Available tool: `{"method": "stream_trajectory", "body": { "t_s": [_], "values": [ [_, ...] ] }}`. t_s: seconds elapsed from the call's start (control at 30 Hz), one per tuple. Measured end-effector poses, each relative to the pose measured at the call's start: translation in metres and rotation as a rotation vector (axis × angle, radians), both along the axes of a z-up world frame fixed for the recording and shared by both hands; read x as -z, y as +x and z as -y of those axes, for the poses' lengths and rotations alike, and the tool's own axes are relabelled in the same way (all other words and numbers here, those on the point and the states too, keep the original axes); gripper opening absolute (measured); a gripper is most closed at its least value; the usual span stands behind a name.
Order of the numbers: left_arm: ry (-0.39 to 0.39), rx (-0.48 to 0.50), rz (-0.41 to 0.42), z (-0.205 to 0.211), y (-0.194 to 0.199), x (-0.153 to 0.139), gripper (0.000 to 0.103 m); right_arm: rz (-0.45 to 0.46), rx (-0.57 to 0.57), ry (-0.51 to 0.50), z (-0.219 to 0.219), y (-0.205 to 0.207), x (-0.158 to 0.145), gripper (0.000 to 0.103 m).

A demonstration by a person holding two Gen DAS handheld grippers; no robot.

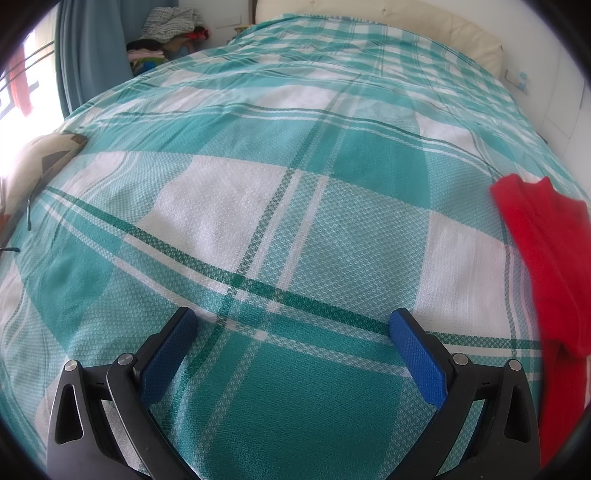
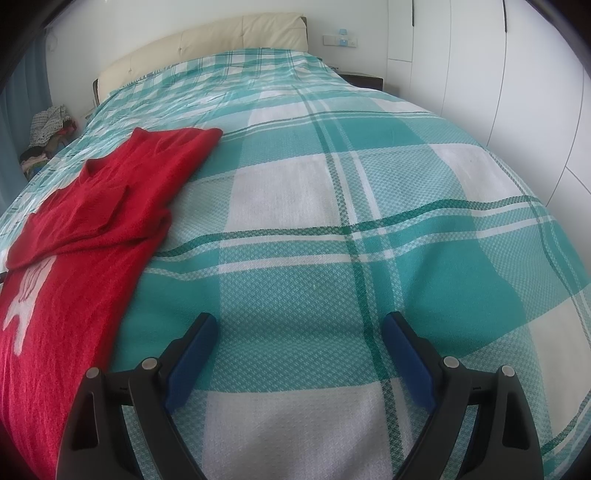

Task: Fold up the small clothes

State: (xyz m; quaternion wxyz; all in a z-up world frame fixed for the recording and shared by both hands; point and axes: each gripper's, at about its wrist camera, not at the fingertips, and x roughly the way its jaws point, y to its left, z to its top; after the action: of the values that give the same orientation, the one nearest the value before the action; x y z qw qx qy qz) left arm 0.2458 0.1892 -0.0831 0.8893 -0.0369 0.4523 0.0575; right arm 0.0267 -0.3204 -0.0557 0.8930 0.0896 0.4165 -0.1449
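Red knit sweater (image 2: 92, 221): lies on the plaid bedspread (image 2: 332, 240), upper part folded over itself, a white motif (image 2: 26, 295) showing on the lower front. In the right wrist view it fills the 9 o'clock side, from the left edge up toward 10 o'clock. In the left wrist view only its edge shows, at 3 to 4 o'clock (image 1: 546, 258).

Left gripper (image 1: 293, 321): at 6 o'clock of its own view, blue pads spread wide, nothing between them but bedspread; well apart from the sweater.

Right gripper (image 2: 299, 321): at 6 o'clock of its own view, jaws wide apart and empty, above the bedspread, with the sweater just beside its left finger (image 2: 192, 354) toward 9 o'clock.

Cream headboard (image 2: 221, 40): 12 o'clock, far end of the bed.

Heap of clothes (image 1: 170, 33): 11 o'clock in the left wrist view, beside a blue curtain (image 1: 88, 48).

White wardrobe doors (image 2: 498, 74): 2 o'clock in the right wrist view.
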Motion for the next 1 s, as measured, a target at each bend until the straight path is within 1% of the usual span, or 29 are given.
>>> {"method": "stream_trajectory", "body": {
  "t_s": [0.33,0.67,1.0],
  "values": [
    [0.000,0.000,0.000,0.0002,-0.0004,0.0001,0.103,0.015,-0.002,0.023,0.0038,0.0000,0.0002,0.091],
    [0.001,0.001,0.000,0.0006,-0.0006,0.0004,0.103,0.009,-0.003,0.017,0.0024,-0.0017,0.0001,0.091],
    [0.001,0.001,0.000,0.0009,-0.0006,0.0005,0.103,-0.006,-0.013,0.028,0.0022,0.0008,-0.0010,0.095]
  ]
}}
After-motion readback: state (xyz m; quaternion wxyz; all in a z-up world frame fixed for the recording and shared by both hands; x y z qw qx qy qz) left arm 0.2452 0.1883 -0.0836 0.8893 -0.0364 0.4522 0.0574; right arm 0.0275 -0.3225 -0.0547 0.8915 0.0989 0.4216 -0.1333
